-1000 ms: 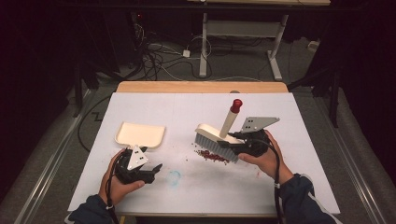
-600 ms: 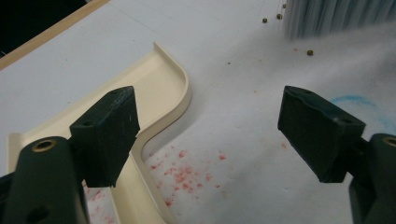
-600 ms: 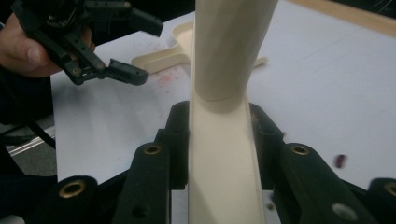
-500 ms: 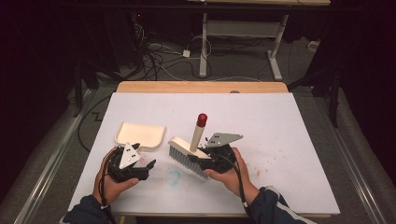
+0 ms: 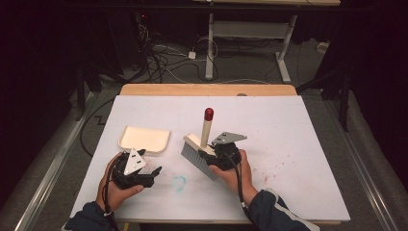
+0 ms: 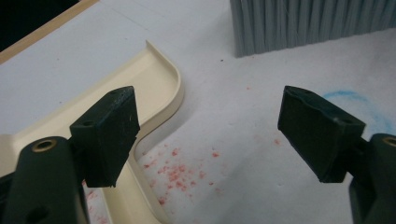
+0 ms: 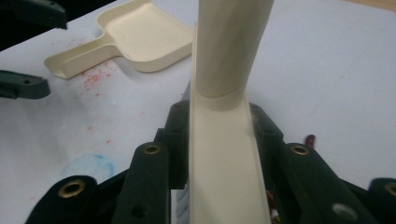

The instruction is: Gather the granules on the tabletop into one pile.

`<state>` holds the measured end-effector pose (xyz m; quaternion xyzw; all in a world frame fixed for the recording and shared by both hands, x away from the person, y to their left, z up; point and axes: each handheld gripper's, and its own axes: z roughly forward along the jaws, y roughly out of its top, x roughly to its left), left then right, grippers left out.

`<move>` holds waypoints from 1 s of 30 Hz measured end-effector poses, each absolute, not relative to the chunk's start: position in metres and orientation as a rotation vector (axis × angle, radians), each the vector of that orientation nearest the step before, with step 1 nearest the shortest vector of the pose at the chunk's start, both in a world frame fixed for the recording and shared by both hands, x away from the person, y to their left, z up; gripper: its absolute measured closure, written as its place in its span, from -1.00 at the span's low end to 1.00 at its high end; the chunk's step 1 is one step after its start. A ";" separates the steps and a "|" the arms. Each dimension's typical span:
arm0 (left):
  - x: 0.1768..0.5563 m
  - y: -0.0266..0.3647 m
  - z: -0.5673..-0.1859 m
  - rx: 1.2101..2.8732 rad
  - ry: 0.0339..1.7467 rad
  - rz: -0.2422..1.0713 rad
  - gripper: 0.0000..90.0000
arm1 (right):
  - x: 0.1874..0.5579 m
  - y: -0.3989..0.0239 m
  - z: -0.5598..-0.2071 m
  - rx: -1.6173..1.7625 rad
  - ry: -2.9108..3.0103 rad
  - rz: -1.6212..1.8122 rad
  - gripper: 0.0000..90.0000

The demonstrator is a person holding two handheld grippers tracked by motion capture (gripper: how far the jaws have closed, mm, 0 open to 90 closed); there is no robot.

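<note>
A brush with a cream head, grey bristles (image 5: 196, 161) and a red-tipped handle (image 5: 208, 115) stands on the white table, tilted. My right gripper (image 5: 214, 158) is shut on its cream head (image 7: 224, 163), one jaw on each side, and the handle (image 7: 233, 42) rises ahead. A cream dustpan (image 5: 144, 138) lies to the left of the brush. My left gripper (image 5: 150, 174) rests open just in front of the dustpan. Between its jaws (image 6: 212, 123) I see the pan's rim (image 6: 161, 88), red crumbs (image 6: 177, 175) and the bristles (image 6: 303, 23) farther off.
A blue smudge (image 5: 179, 183) marks the white table cover (image 5: 298, 125) between the two hands. Faint red specks (image 5: 279, 168) lie right of the right hand. The table's near edge runs just below both forearms. Cables and desk legs stand on the floor beyond the far edge.
The right gripper has carried the brush to the left and down toward the dustpan, across the spot where red crumbs lay. The left gripper has stayed put.
</note>
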<state>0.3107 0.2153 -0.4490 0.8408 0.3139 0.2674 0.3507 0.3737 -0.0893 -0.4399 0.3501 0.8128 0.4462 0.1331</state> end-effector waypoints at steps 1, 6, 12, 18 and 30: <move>0.311 0.215 -0.449 2.179 0.810 0.693 -0.56 | 0.375 -0.093 -0.439 1.041 2.347 1.290 0.48; 0.310 0.213 -0.450 2.189 0.801 0.691 -0.56 | 0.382 -0.111 -0.437 1.094 2.308 1.263 0.48; 0.310 0.210 -0.452 2.202 0.800 0.669 -0.56 | 0.382 -0.129 -0.426 1.115 2.273 1.266 0.49; 0.311 0.209 -0.452 2.207 0.798 0.664 -0.56 | 0.378 -0.142 -0.405 1.029 2.261 1.318 0.49; 0.315 0.207 -0.454 2.222 0.799 0.654 -0.56 | 0.433 -0.156 -0.402 0.579 2.306 1.173 0.49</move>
